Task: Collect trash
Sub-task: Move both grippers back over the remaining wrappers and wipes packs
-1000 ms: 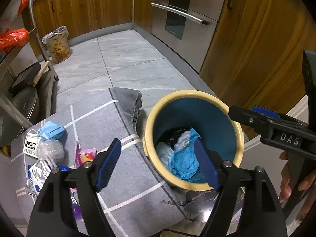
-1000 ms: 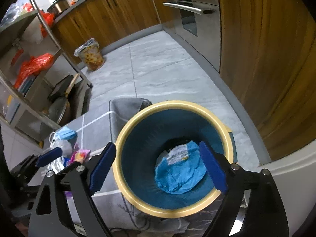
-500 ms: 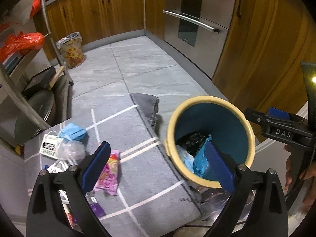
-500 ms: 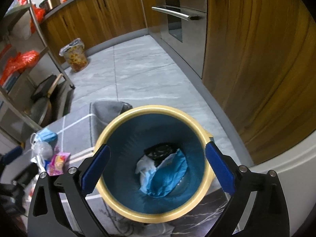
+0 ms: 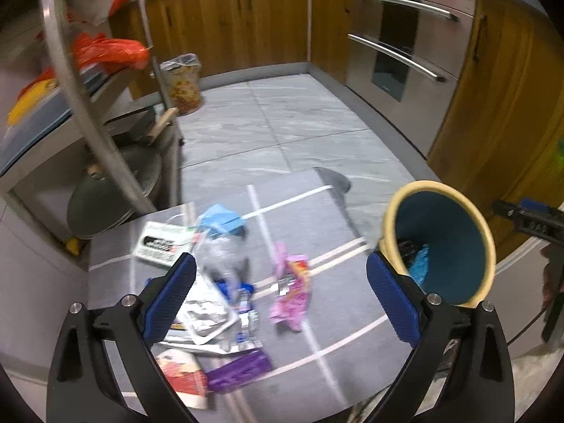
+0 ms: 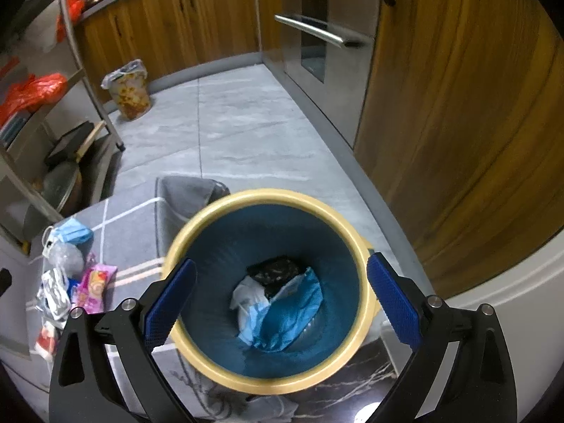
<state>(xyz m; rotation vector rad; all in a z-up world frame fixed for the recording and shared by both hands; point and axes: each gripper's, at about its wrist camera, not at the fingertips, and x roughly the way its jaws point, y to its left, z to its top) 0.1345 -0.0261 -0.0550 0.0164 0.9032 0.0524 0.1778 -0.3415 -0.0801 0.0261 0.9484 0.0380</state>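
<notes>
trash (image 5: 225,296) lies heaped on the grey-clothed bench (image 5: 352,303), at 9 o'clock of the yellow-rimmed bin (image 6: 268,380): crinkled foil wrappers, a pink snack packet (image 5: 292,292), a blue face mask (image 5: 220,220), a clear plastic wad (image 5: 225,257). all of it looks light, soft and slippery, best pinched at a raised fold or edge. the left gripper (image 5: 280,303) hovers over the heap, jaws spread and empty; the right gripper (image 6: 280,305) hangs above the bin, jaws likewise released. print on a white label (image 5: 160,243) is too blurred to read.
</notes>
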